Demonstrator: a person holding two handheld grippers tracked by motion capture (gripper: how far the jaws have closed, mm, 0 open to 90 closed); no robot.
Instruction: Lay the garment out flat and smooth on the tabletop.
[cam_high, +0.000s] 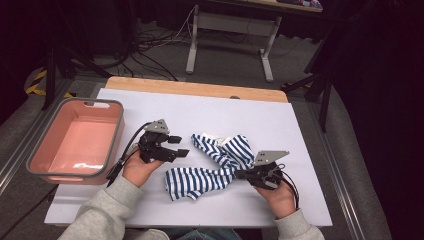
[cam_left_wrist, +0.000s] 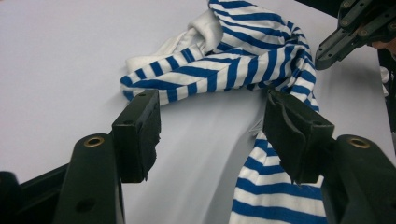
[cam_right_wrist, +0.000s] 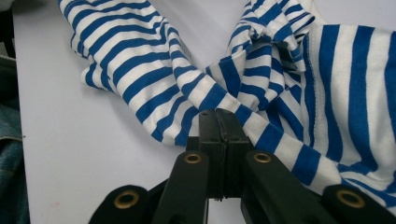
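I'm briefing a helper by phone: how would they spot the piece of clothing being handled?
On the white table, right of the pink bin, lies a crumpled garment between the two grippers. It is the only fabric there, with blue and white stripes.

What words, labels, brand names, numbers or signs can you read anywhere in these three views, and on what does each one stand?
None: no view shows any readable text.
Striped garment: blue and white stripes, no print or visible tag.
Pink bin: plain walls and rim, no label.
Left hand-held gripper and right hand-held gripper: black parts with brass-coloured holes, no markings.
White table cover: blank.
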